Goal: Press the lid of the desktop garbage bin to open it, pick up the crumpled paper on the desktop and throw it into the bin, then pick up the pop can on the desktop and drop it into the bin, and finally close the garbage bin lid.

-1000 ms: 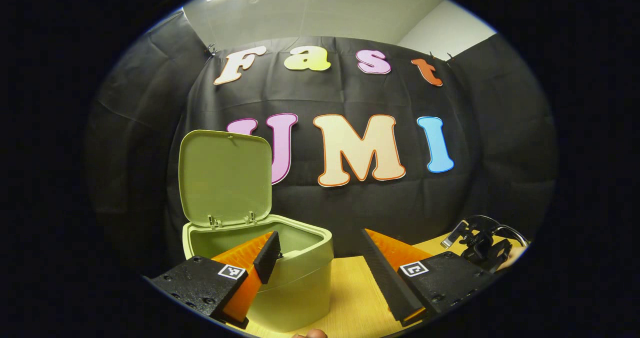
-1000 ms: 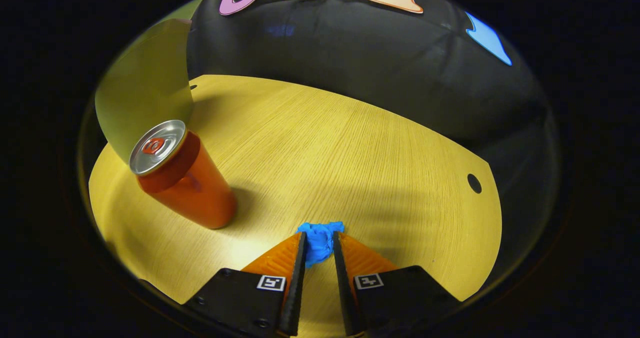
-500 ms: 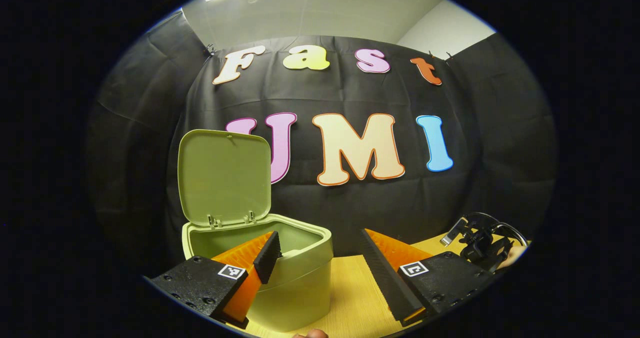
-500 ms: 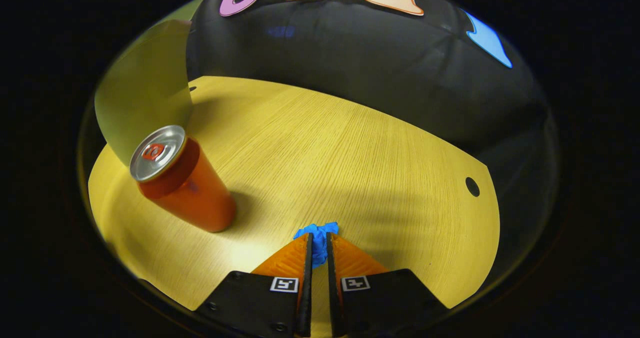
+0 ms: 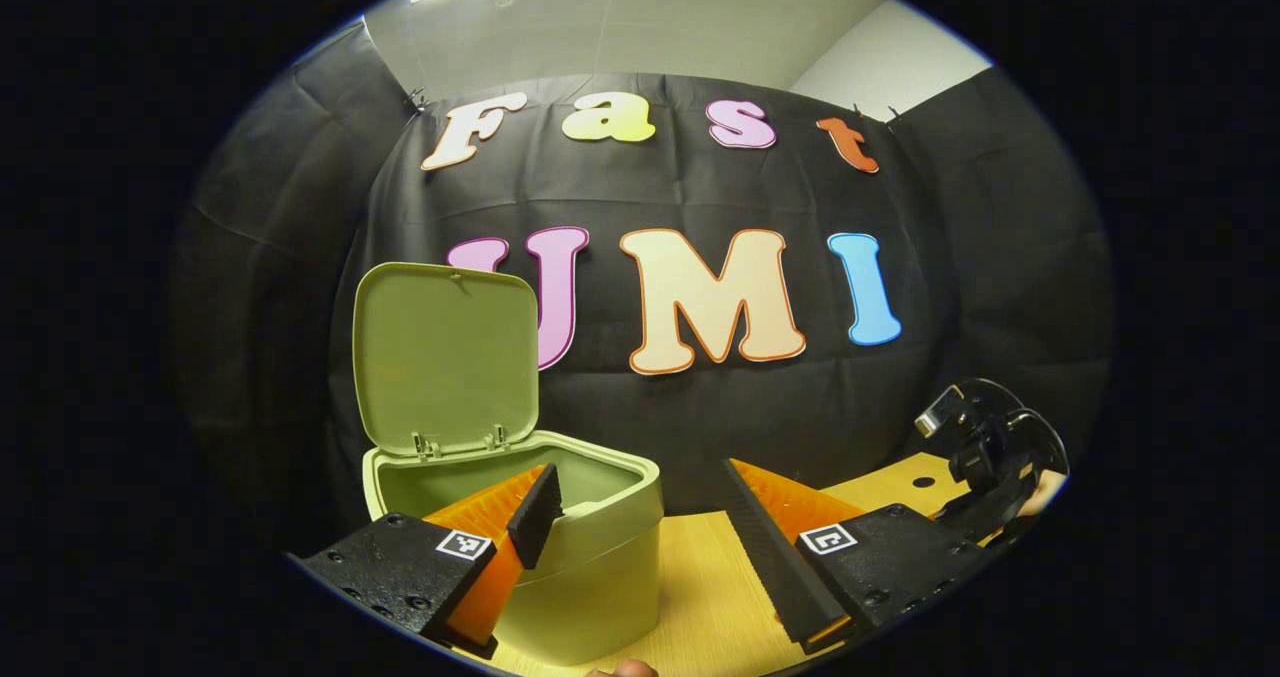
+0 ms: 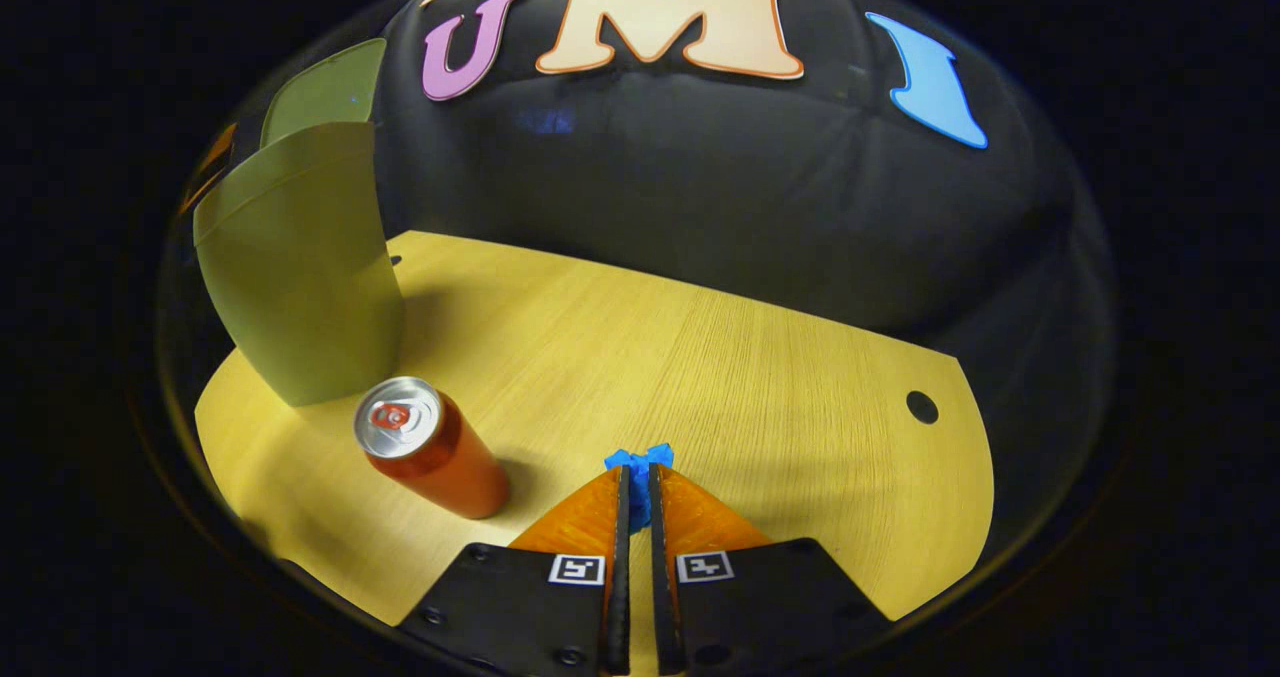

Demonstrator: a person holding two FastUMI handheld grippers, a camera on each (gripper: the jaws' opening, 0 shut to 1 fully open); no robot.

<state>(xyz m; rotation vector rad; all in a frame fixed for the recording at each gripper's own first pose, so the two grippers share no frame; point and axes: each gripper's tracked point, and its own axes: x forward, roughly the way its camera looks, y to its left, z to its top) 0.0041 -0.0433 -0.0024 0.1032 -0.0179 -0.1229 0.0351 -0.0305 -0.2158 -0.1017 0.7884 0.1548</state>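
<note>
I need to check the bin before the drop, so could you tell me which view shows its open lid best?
The left gripper view: the bin stands close, its lid upright and the opening visible. The right gripper view shows the bin's side at the left edge.

Left claw (image 5: pixel 640 517) spread wide beside bin (image 5: pixel 560 547), lid (image 5: pixel 445 357) upright.

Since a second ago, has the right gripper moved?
Yes. The right gripper, shut on the crumpled paper, has lifted: in its own view the can and table look smaller and farther, and the bin shows more fully.
</note>
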